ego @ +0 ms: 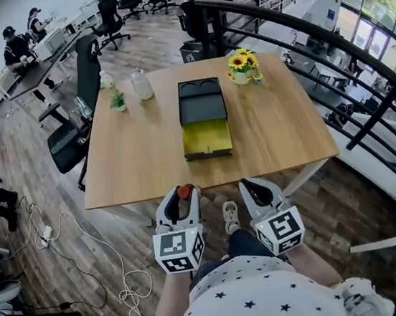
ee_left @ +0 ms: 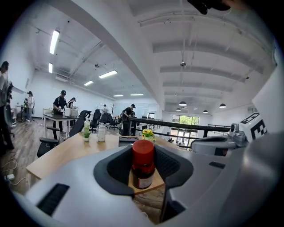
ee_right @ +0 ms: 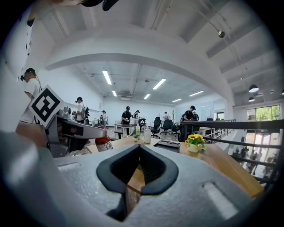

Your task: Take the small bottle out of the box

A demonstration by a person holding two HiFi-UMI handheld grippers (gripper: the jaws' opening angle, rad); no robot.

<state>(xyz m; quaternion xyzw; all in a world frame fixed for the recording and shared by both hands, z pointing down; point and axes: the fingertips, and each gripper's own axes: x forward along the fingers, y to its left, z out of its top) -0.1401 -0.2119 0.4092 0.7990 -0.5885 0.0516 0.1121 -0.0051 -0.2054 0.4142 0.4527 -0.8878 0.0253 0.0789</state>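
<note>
The small bottle [ego: 185, 191] has a red cap and a dark body. It is held upright between the jaws of my left gripper [ego: 182, 196], just off the table's near edge. In the left gripper view the small bottle [ee_left: 143, 165] stands between the dark pads, and the left gripper [ee_left: 143, 170] is shut on it. The black box [ego: 204, 119] lies mid-table with its yellow drawer [ego: 206, 137] pulled out toward me. My right gripper [ego: 251, 186] hangs beside the left one, and in its own view the right gripper [ee_right: 140, 150] is shut on nothing.
A vase of sunflowers [ego: 242, 66] stands at the table's far right. A clear jar [ego: 142, 84], a spray bottle [ego: 106, 79] and a small plant [ego: 117, 99] stand at the far left. An office chair [ego: 77, 122] sits by the left edge and a railing [ego: 328, 50] runs on the right.
</note>
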